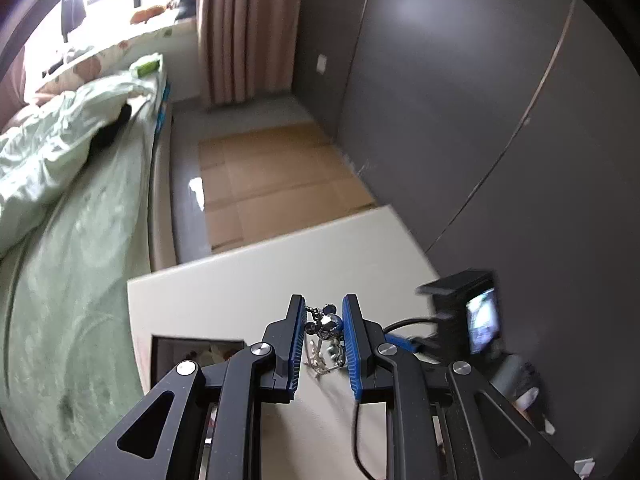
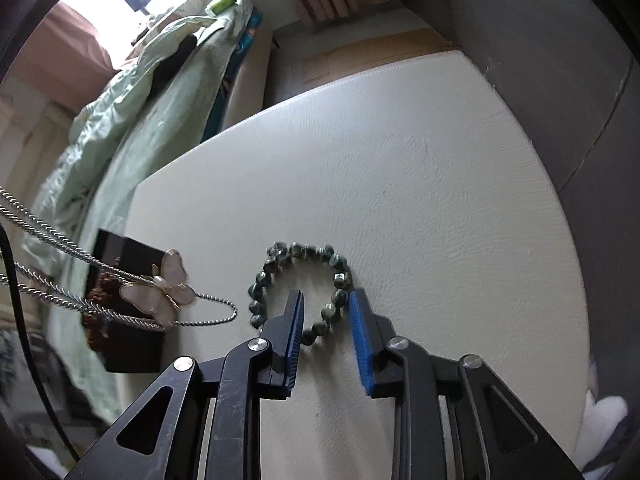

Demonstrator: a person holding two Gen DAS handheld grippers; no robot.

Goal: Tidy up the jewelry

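Observation:
In the left wrist view my left gripper [image 1: 323, 316] holds a silver mouse-shaped charm on a chain [image 1: 327, 325] between its blue pads, above the white table [image 1: 240, 280]. In the right wrist view my right gripper [image 2: 326, 308] is open, its jaws straddling the near right part of a dark green bead bracelet [image 2: 280, 258] lying on the white table [image 2: 400, 160]. A silver chain with a pale butterfly pendant [image 2: 160, 288] hangs in from the left, above a black box [image 2: 120, 320].
A dark open box [image 1: 192, 354] sits at the table's left edge. A black device with a lit screen [image 1: 476, 316] stands at the right by the grey wall. A bed with green bedding [image 1: 80, 200] lies left of the table.

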